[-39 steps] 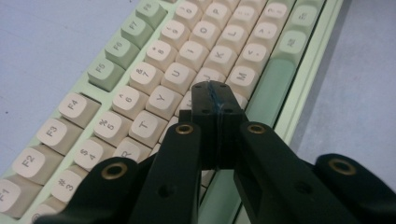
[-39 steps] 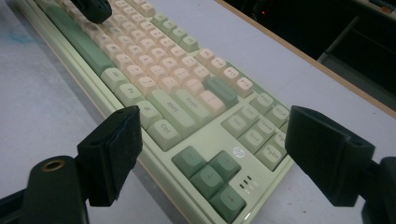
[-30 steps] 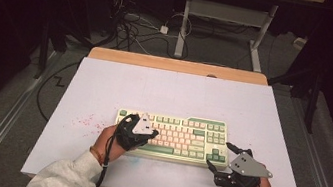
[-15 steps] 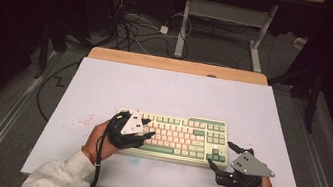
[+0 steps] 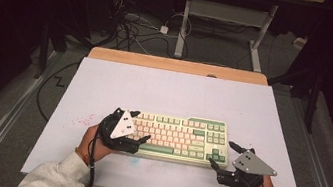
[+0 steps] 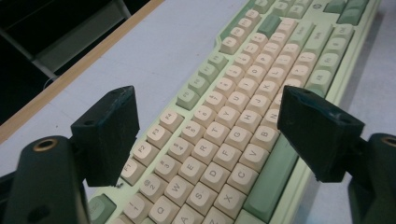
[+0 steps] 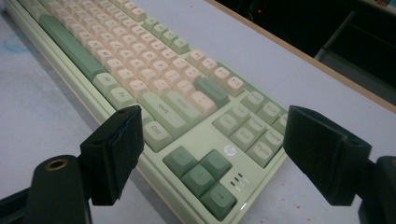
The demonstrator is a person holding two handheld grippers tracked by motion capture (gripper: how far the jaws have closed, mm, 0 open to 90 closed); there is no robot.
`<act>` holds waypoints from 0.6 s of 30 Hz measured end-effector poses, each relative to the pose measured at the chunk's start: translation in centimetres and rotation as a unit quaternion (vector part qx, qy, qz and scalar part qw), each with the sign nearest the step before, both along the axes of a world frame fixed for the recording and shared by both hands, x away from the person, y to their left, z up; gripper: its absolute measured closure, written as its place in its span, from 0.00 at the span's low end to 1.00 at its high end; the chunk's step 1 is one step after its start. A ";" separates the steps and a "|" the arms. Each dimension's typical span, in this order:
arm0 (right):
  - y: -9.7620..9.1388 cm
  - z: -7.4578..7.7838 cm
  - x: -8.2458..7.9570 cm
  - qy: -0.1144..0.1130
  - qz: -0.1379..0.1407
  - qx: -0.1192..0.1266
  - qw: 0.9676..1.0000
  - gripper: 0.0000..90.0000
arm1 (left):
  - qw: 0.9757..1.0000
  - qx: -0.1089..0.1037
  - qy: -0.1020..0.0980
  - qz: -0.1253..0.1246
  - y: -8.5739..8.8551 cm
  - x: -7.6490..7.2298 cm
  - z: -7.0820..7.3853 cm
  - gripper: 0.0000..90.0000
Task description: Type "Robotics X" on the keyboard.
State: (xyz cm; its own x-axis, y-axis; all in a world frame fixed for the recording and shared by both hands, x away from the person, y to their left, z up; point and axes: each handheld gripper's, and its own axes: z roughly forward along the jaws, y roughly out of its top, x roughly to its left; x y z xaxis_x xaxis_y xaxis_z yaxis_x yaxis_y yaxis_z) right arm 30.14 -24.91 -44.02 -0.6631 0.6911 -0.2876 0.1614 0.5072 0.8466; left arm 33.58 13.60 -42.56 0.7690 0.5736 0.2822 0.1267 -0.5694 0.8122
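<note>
Two open grippers (image 5: 137, 126) (image 5: 230, 156) — one keyboard (image 5: 183, 134) between.

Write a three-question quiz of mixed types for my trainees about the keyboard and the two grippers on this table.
1. True or false: the left gripper is clamped shut on a keycap.
2. Which end of the keyboard does the right gripper hover by? A) arrow-key end B) Q-W-E end
3. What colour is the space bar?

Key:
1. False; its jaws have just been opening and stand wide over the keys, nothing between them.
2. A
3. Green
</note>
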 end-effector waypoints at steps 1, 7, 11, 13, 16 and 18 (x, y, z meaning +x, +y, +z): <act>0.0 0.0 0.0 0.000 0.000 0.001 1.000 0.24 | 1.000 -0.003 0.000 0.000 0.2 -0.1 0.0 0.21; -0.1 0.2 0.1 0.001 0.002 0.005 1.000 0.25 | 1.000 0.010 -0.016 0.012 1.2 -0.7 -0.5 0.21; -0.2 0.4 0.2 0.004 0.005 0.009 1.000 0.27 | 1.000 0.009 -0.017 0.023 2.2 -1.1 -0.8 0.21; -0.2 0.5 0.4 0.007 0.008 0.012 1.000 0.30 | 0.999 0.008 -0.017 0.027 2.8 -1.4 -1.0 0.21; -0.1 0.8 0.7 0.005 0.012 0.014 1.000 0.34 | 0.999 0.007 -0.014 0.037 3.7 -1.9 -1.4 0.21; 0.0 1.1 0.8 0.004 0.014 0.017 1.000 0.37 | 0.999 0.007 -0.011 0.043 4.3 -2.2 -1.7 0.21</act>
